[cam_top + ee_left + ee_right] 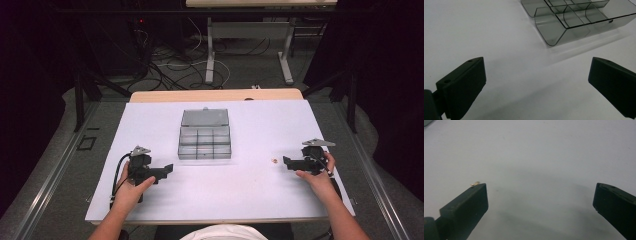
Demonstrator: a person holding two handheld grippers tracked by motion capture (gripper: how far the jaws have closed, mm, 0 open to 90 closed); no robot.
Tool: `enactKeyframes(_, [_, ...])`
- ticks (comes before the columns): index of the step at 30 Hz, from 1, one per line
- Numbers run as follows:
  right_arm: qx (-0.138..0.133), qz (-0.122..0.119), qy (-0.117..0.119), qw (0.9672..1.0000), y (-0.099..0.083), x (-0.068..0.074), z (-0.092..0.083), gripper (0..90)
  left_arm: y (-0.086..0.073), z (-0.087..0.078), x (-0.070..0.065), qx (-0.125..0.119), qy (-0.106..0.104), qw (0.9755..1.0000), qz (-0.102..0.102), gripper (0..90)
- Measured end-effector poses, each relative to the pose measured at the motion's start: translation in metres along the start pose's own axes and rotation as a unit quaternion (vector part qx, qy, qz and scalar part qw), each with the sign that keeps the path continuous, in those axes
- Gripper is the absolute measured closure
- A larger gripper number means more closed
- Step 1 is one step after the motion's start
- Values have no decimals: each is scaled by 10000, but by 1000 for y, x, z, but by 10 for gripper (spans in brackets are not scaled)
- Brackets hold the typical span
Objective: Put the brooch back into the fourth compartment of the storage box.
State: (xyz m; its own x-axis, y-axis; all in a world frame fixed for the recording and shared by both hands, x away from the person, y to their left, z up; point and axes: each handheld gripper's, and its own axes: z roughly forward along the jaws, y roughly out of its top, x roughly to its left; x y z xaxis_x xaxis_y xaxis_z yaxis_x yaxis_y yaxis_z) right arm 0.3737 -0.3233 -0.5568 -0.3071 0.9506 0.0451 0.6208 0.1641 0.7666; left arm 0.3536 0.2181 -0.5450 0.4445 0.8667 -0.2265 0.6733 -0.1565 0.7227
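Left gripper [167,169] held low at the lower left of the high view, jaws spread wide with nothing between them, tips aimed toward the frame's centre. In the left gripper view [536,75], one black jaw at lower left and the other at lower right, well apart, only bare white table [486,30] between. Gripped from behind by the left hand [131,190], forearm entering from the bottom edge, black cable [119,172] looping off the gripper's left side, grey three-cornered plate [140,150] on top.

Right gripper [287,161] at the right of the high view, jaws likewise parted wide and empty, tips aimed left toward the frame's centre. In the right gripper view [540,197], jaws at lower left and lower right, far apart over plain white surface. Wrapped by the right hand [316,172], forearm slanting in from the lower right corner, grey plate [318,142] above.

Small tan object [273,160] lying on the table just left of the right gripper's tips; seen again as a tiny pale-gold fleck [475,183] peeking just above the left-side jaw in the right gripper view; too small to identify.

Clear smoky compartment box [205,142] at the centre of the high view, lid [205,117] laid open toward the top; dividers visible at the upper right of the left gripper view [574,20]. Compartments look empty. Well apart from both grippers.
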Motion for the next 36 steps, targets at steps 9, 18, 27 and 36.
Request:
enactKeyframes(9, [-74,-306,132,9994,11,24,-13,0,-1,-1,-1,-39,-24,10000,63,6])
enactKeyframes(18, [-25,-630,324,9975,21,35,-15,6,-2,-3,0,-20,-62,9999,127,5])
enactKeyframes(27, [-47,-837,427,9956,30,38,-15,99,-3,-3,-1,-38,-63,9999,100,5])
enactKeyframes(36, [129,-895,539,9944,38,40,-12,148,-3,-4,-1,-2,-82,9999,152,5])
